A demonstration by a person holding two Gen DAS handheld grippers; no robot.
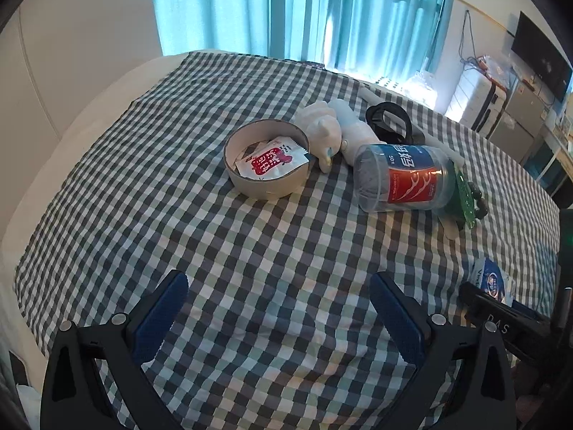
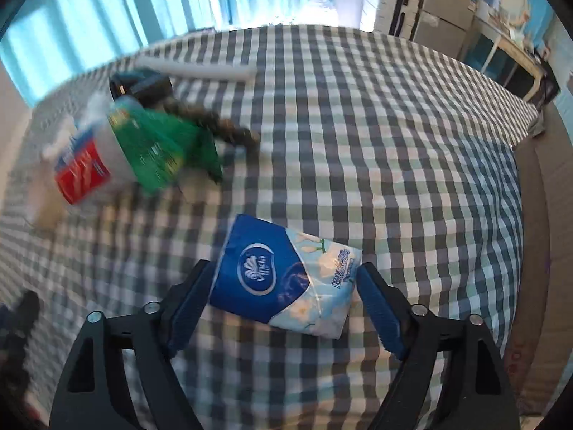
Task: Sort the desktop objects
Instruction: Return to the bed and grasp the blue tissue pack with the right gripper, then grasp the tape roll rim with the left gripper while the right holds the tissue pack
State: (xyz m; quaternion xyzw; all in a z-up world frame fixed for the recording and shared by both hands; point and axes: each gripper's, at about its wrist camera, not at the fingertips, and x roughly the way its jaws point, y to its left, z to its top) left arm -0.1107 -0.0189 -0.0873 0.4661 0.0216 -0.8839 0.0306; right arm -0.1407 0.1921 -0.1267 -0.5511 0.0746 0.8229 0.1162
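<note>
The right gripper (image 2: 284, 302) is spread wide around the tissue pack (image 2: 284, 276), pads not yet clamped. The left gripper (image 1: 279, 317) hangs open and empty over the checked cloth (image 1: 250, 251). Sorting looks barely begun: only sachets (image 1: 272, 159) lie in the round tin (image 1: 266, 159); the clear jar (image 1: 401, 179) remains loose.

Left gripper (image 1: 279, 308) and right gripper (image 2: 284, 299): black frames, silver screws, blue ribbed pads
</note>
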